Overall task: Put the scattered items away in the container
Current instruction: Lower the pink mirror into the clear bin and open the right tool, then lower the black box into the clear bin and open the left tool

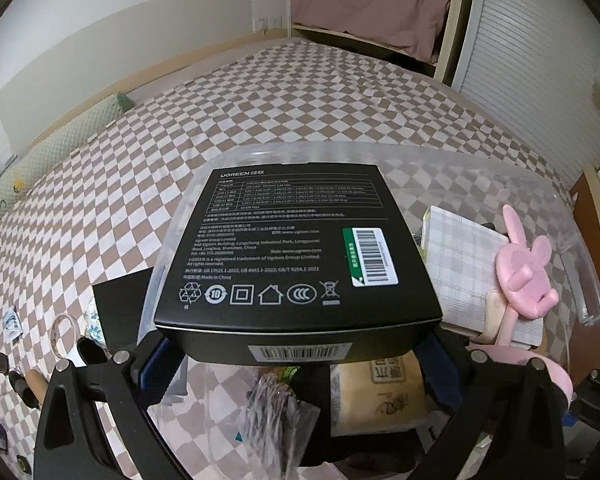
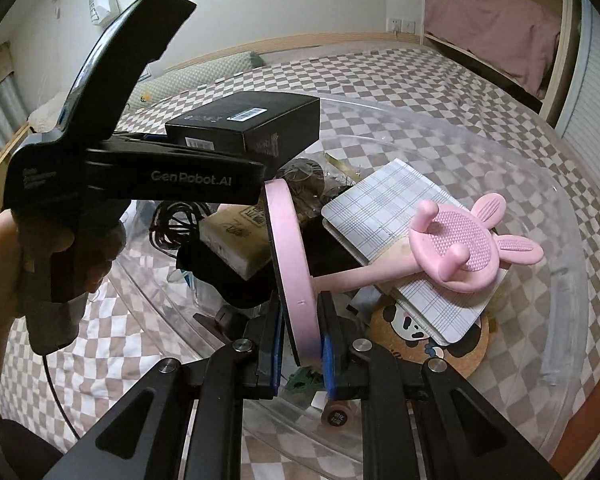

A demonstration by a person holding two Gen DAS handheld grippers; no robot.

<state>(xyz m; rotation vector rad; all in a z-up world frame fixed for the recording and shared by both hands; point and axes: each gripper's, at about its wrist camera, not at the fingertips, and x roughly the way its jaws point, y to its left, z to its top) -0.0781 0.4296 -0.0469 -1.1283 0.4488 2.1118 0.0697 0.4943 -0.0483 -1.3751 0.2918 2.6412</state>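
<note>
Black carton (image 1: 296,248), flat, label side up: clamped by its near short edge in my left hand-held gripper (image 1: 300,344), long axis running straight out ahead of the fingers, hanging over the left part of the clear plastic container (image 1: 580,276) on the checked bed (image 1: 260,100). Pink bunny stand (image 2: 452,252): its round base disc pinched edgewise in my right hand-held gripper (image 2: 300,344), stem and head lying over the plaid notebook (image 2: 384,208) inside the container. Judgement: the left is the one poised to drop; carton goes down into the free left side.
</note>
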